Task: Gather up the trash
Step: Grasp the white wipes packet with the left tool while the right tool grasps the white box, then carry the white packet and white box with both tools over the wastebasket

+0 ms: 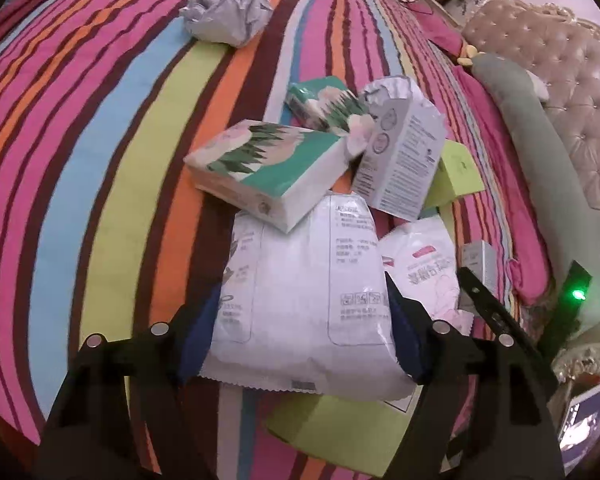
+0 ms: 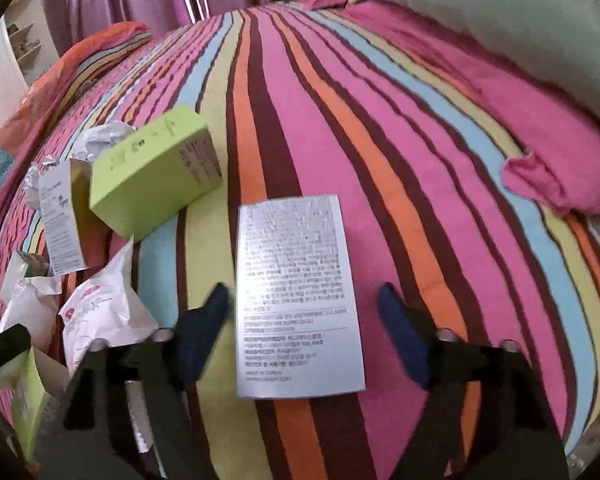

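Trash lies on a striped bedspread point(image 1: 100, 160). My left gripper point(image 1: 302, 320) is shut on a white plastic pack point(image 1: 300, 272), its blue pads pressed against the pack's two sides. A tissue pack point(image 1: 268, 168) rests on the far end of that pack. In the right wrist view, my right gripper point(image 2: 304, 320) is open around a flat silver box point(image 2: 296, 288) with printed text. The box lies between the fingers, with a gap showing on each side.
A crumpled paper ball point(image 1: 228, 12) lies farther up the bed. A grey carton point(image 1: 400, 152), a second tissue pack point(image 1: 320, 100), a pink-printed wrapper point(image 1: 420, 264) and lime-green boxes point(image 2: 156, 172) are piled beside the pack. Pink pillows point(image 2: 540, 128) and a tufted headboard point(image 1: 548, 64) bound the bed.
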Tool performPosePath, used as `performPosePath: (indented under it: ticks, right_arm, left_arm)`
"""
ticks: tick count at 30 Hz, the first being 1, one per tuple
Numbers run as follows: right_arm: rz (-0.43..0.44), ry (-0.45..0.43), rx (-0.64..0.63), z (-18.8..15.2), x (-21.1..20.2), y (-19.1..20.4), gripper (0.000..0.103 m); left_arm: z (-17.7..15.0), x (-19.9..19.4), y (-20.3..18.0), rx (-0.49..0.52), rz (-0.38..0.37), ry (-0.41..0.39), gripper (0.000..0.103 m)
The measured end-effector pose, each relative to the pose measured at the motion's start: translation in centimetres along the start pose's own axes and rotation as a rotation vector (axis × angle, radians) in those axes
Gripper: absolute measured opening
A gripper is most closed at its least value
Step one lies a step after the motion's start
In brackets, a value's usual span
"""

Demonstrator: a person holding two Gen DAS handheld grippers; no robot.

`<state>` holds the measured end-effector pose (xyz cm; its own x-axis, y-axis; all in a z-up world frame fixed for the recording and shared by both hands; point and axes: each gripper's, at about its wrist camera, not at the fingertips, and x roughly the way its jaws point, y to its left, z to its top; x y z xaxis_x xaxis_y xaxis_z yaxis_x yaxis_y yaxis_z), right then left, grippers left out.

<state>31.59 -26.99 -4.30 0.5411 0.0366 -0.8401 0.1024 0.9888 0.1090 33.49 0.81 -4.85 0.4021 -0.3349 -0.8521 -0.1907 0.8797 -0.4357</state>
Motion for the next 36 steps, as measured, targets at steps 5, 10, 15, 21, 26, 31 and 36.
performPosePath:
  ticks: [5, 10, 15, 21, 26, 31, 36]
  right_arm:
    - [0.028, -0.009, 0.017, -0.2, -1.0, -0.8, 0.045]
    - [0.044, -0.037, 0.073, -0.2, -2.2, -2.0, 0.045]
    - [0.059, -0.065, 0.091, -0.4, -3.9, -2.5, 0.045]
    - [0.067, -0.093, 0.097, -1.0, -6.2, -2.8, 0.045]
    - [0.08, -0.107, 0.093, -2.4, -8.2, -3.0, 0.045]
    - [0.115, -0.112, 0.083, -5.6, -10.7, -2.5, 0.045]
    - [0.172, -0.104, 0.085, -9.2, -13.0, -1.8, 0.045]
  left_arm:
    - [-0.4, -0.3, -0.1, -0.022, -0.024, -0.018, 0.07]
    - [-0.8, -1.7, -1.3, 0.016, -0.051, -0.056, 0.07]
    - [-0.7, -3.3, -2.1, 0.033, -0.065, -0.081, 0.07]
    - [-1.3, -6.1, -2.7, 0.073, -0.087, -0.122, 0.07]
    - [-3.1, -8.8, -2.0, 0.112, -0.098, -0.147, 0.07]
    - [-6.3, -11.4, -0.2, 0.166, -0.078, -0.156, 0.07]
    - [-10.7, -13.0, 2.1, 0.213, -0.05, -0.128, 0.07]
